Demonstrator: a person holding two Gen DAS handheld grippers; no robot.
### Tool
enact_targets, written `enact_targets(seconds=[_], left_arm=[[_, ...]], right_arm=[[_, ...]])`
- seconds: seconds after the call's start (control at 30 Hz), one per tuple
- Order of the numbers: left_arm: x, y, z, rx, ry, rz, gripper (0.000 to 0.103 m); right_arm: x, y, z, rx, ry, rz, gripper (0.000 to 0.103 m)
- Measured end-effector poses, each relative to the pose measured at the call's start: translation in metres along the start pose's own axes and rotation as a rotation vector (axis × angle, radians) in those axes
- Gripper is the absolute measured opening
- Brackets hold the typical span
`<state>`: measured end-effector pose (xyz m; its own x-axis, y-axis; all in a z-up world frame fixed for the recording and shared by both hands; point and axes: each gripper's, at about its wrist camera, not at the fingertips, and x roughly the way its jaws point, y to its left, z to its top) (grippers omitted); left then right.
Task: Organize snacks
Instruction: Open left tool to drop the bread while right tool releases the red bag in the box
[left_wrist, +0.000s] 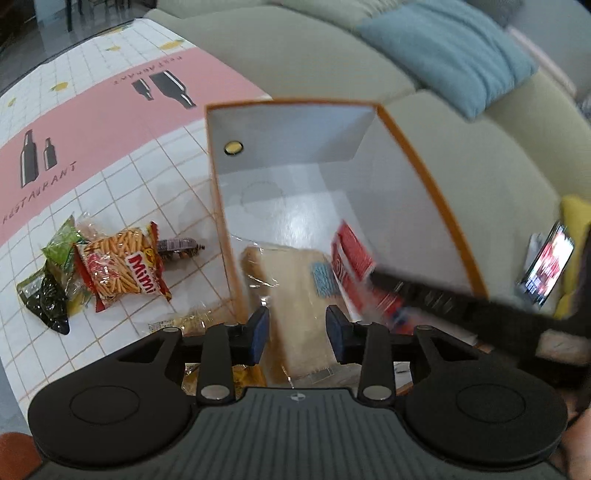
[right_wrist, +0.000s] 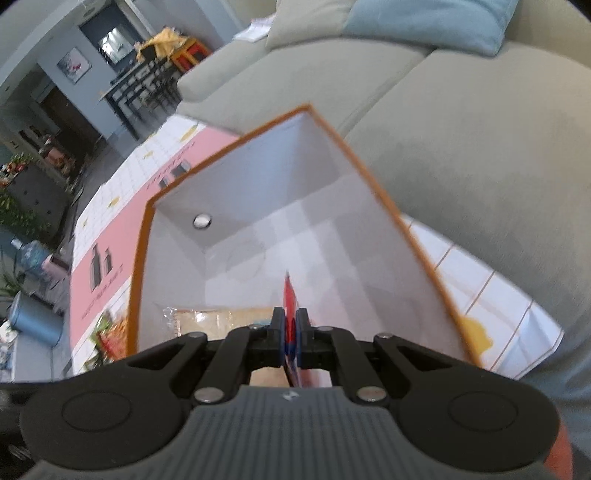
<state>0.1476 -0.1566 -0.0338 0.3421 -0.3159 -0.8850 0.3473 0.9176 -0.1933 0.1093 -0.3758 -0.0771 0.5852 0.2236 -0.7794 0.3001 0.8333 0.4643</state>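
A white box with an orange rim stands open on the table. A clear-wrapped bread packet lies on its floor. My left gripper hangs over the packet's near end with its blue pads apart on either side, not pressing on it. My right gripper is shut on a red snack packet, held edge-up inside the box by the right wall. In the left wrist view its dark fingers reach in blurred from the right.
A pile of snack bags, an orange Mimi pack on top, lies on the pink-and-white tablecloth left of the box. Another wrapped snack sits by the box's near corner. A green sofa, a blue cushion and a lit phone lie beyond.
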Motion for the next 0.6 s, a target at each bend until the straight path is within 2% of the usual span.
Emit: enact_targets(seconds=[0.07, 0.17, 0.23, 0.43, 0.53, 0.6], left_arm=[[-0.009, 0.007, 0.000, -0.030, -0.024, -0.001, 0.042], [-0.019, 0.016, 0.002, -0.051, -0.052, 0.019, 0.042], [-0.026, 0.023, 0.000, -0.065, -0.062, 0.024, 0.042], [-0.033, 0.041, -0.010, -0.089, -0.067, 0.043, 0.042], [-0.037, 0.051, -0.017, -0.105, -0.073, 0.051, 0.042], [-0.039, 0.057, -0.020, -0.117, -0.078, 0.054, 0.042]], right_arm=[[0.008, 0.001, -0.005, 0.009, 0.062, 0.021, 0.003], [0.020, 0.009, -0.014, -0.022, 0.113, -0.005, 0.004], [0.026, 0.012, -0.017, -0.034, 0.134, -0.011, 0.004], [0.037, 0.018, -0.018, -0.066, 0.152, -0.113, 0.008], [0.025, 0.019, -0.016, -0.011, 0.132, -0.028, 0.008], [0.017, 0.026, -0.016, -0.017, 0.115, 0.047, 0.009]])
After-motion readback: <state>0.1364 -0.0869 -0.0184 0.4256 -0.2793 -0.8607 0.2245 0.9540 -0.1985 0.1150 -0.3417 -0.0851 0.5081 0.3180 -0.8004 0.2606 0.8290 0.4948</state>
